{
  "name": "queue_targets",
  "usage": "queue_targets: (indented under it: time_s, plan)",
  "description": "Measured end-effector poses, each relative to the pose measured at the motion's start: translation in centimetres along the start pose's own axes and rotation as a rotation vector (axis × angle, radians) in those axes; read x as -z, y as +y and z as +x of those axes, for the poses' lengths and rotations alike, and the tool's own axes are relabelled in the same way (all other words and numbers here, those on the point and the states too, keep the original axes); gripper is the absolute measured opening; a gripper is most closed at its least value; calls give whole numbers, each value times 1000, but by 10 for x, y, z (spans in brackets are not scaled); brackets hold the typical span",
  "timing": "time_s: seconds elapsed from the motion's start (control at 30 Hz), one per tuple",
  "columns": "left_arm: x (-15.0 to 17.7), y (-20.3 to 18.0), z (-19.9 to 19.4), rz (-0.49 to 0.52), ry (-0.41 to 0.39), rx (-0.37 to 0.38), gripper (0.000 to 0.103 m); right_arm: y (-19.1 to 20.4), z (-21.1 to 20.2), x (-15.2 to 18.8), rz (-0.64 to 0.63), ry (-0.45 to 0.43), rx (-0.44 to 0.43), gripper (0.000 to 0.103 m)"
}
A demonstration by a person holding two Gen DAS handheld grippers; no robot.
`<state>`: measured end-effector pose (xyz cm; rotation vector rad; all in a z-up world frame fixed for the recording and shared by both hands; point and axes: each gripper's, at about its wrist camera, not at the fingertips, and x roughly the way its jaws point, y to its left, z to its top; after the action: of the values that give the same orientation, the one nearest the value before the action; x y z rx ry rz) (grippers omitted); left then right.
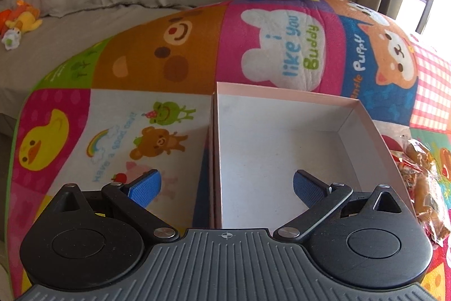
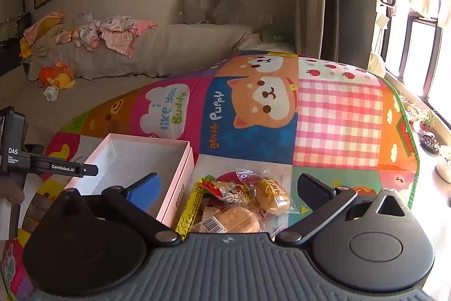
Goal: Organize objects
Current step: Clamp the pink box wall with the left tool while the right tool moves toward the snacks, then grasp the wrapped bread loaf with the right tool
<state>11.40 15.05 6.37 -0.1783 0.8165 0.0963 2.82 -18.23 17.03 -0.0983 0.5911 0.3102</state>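
Pink box (image 1: pixel 282 148) sits open and bare inside on play mat (image 2: pixel 338 114), ready as receptacle. Snack packets (image 2: pixel 239 205) heaped just beside its wall at 3 o'clock, none boxed yet. Right gripper (image 2: pixel 228 188) hangs over heap, jaws apart, likely lining up first pick. Left gripper (image 1: pixel 225 185) straddles near box wall, jaws apart, empty, probably to steady it.

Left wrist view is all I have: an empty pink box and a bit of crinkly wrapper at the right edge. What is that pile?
Observer: Wrapped snacks, several packets heaped on the mat right beside the box.
Operator: Is the right gripper holding any?
Observer: No. The right gripper is open above the pile, nothing between its fingers.
Operator: Any packet I could single out?
Observer: A long yellow packet lies nearest the box wall.
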Motion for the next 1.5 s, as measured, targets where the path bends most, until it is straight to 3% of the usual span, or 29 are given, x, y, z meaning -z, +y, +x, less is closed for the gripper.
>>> queue_targets:
  time_s: [0.07, 0.1, 0.13, 0.17, 0.23, 0.3, 0.47, 0.7, 0.87, 1.03, 1.23, 1.33, 1.5]
  plan:
    - [2, 1, 13, -5, 23, 15, 101, -1, 6, 10, -9, 16, 7, 103]
    - [3, 0, 17, -7, 35, 32, 94, -1, 10, 18, -18, 24, 12, 103]
    - [4, 0, 21, -13, 44, 54, 68, -1, 12, 25, -26, 31, 16, 102]
    - [4, -1, 25, -26, 59, 39, 59, 0, 16, 33, -32, 43, 22, 102]
    - [5, 0, 28, -44, 65, 1, 24, -1, 24, 46, -28, 75, 27, 102]
    - [4, 0, 31, -42, 66, -16, 12, -4, 32, 58, -5, 106, 26, 100]
    - [6, -16, 32, 48, 73, -60, 12, -16, 46, 74, 109, 129, 29, 100]
    - [16, -33, 29, 116, 60, -62, 10, -25, 59, 91, 253, 123, 58, 100]
    - [17, -31, 32, 125, 62, -47, 10, -49, 70, 95, 351, 162, 107, 79]
    - [21, -33, 31, 188, 44, -43, 10, -69, 77, 95, 441, 181, 97, 72]
    - [23, -31, 30, 179, 39, -35, 11, -79, 108, 91, 522, 247, 78, 57]
    - [23, -30, 29, 176, 40, -27, 11, -83, 118, 91, 558, 265, 80, 55]
    - [29, -31, 24, 224, 37, -23, 12, -72, 96, 81, 460, 179, 105, 55]
